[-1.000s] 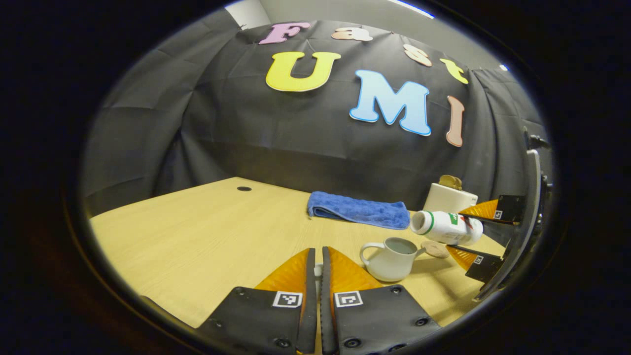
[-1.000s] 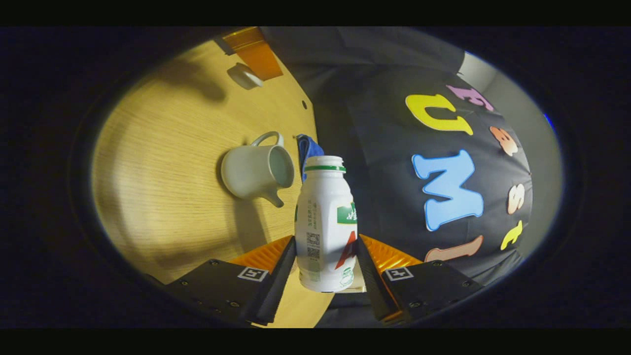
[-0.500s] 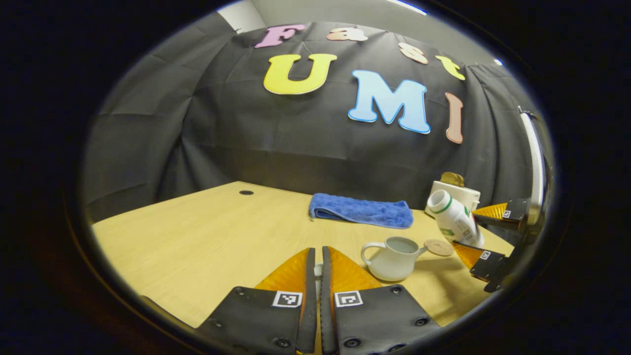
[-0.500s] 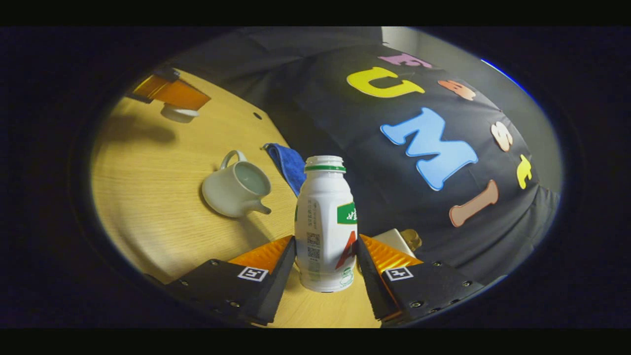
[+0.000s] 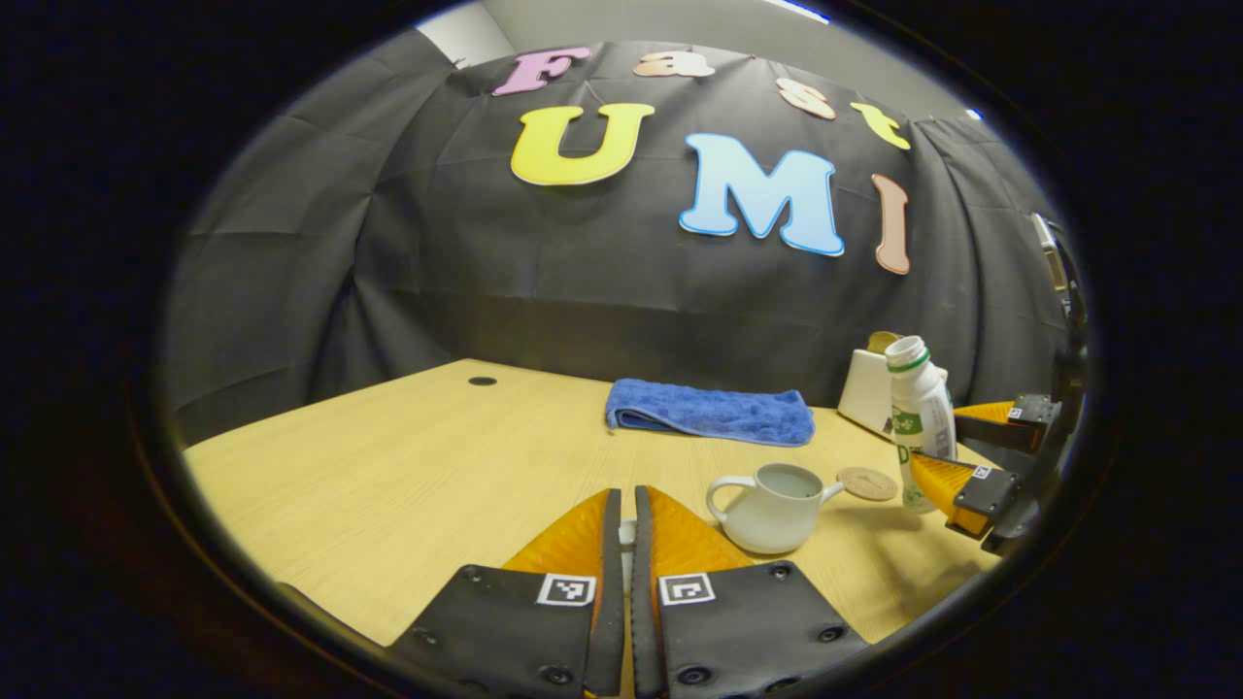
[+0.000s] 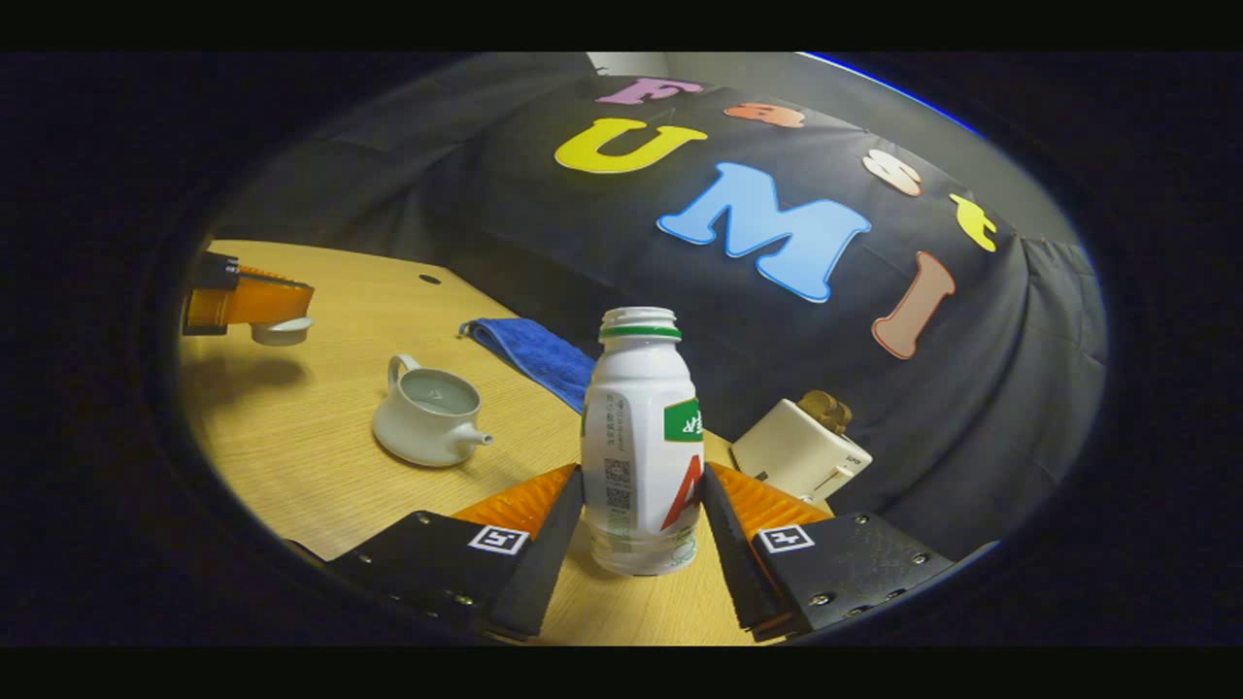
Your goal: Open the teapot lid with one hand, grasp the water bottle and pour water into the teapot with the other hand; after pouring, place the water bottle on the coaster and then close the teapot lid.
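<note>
The white teapot stands open on the table with water inside; in the right gripper view the teapot is at left. My left gripper is shut on the small white lid. The right gripper view shows that left gripper holding the lid above the table, left of the pot. My right gripper is shut on the white water bottle, now upright and uncapped. The bottle hangs close to the tabletop, just right of the round coaster.
A folded blue towel lies behind the teapot by the black cloth wall. A white toaster with bread in it stands at the back right, close behind the bottle. The wooden table runs wide to the left.
The bottle has swung from lying tipped over the teapot to upright, and has moved right and down beside the coaster. The left gripper stays still with the lid.
</note>
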The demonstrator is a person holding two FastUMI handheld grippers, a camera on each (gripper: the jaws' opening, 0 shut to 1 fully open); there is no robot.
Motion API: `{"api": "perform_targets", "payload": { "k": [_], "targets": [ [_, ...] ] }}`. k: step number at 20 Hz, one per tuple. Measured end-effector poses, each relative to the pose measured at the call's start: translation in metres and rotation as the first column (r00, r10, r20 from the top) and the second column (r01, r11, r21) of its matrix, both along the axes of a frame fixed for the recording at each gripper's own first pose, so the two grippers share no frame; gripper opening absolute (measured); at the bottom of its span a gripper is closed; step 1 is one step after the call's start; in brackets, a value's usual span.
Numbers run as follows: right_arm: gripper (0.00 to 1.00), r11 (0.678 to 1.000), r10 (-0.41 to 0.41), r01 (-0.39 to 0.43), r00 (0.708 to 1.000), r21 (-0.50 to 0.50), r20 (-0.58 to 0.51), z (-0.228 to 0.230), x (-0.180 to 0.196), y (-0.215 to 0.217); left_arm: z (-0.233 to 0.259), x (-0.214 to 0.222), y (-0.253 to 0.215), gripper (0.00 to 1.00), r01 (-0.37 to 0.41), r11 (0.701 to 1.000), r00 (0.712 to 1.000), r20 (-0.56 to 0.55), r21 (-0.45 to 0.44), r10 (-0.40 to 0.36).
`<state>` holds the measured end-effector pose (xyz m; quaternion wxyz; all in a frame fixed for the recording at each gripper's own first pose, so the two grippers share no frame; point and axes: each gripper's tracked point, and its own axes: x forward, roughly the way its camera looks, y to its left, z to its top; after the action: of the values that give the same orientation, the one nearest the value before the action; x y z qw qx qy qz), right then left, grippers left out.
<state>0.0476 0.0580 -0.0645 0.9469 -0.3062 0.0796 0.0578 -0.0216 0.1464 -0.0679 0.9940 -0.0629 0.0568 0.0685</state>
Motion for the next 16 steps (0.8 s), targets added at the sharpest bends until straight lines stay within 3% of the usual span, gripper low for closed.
{"api": "perform_targets", "payload": {
  "k": [6, 7, 9, 16],
  "targets": [
    [0.71, 0.990, -0.028, 0.029, 1.000, 0.140, -0.009, 0.003, 0.000, -0.017, 0.002, 0.009, -0.007, 0.14, 0.027, 0.999, 1.000, -0.014, -0.024, -0.028],
    [0.71, 0.988, -0.033, 0.034, 0.999, 0.152, -0.008, 0.004, 0.000, -0.021, 0.011, 0.021, -0.016, 0.10, 0.034, 0.999, 0.999, -0.010, -0.021, -0.035],
    [0.71, 0.984, -0.040, 0.040, 0.999, 0.171, -0.004, 0.007, 0.000, -0.027, 0.026, 0.034, -0.025, 0.14, 0.049, 0.999, 0.999, 0.003, -0.015, -0.049],
    [0.71, 0.978, -0.042, 0.039, 0.999, 0.204, 0.009, 0.011, 0.001, -0.039, 0.058, 0.075, -0.077, 0.10, 0.134, 0.991, 0.990, 0.043, 0.008, -0.135]
  ]
}}
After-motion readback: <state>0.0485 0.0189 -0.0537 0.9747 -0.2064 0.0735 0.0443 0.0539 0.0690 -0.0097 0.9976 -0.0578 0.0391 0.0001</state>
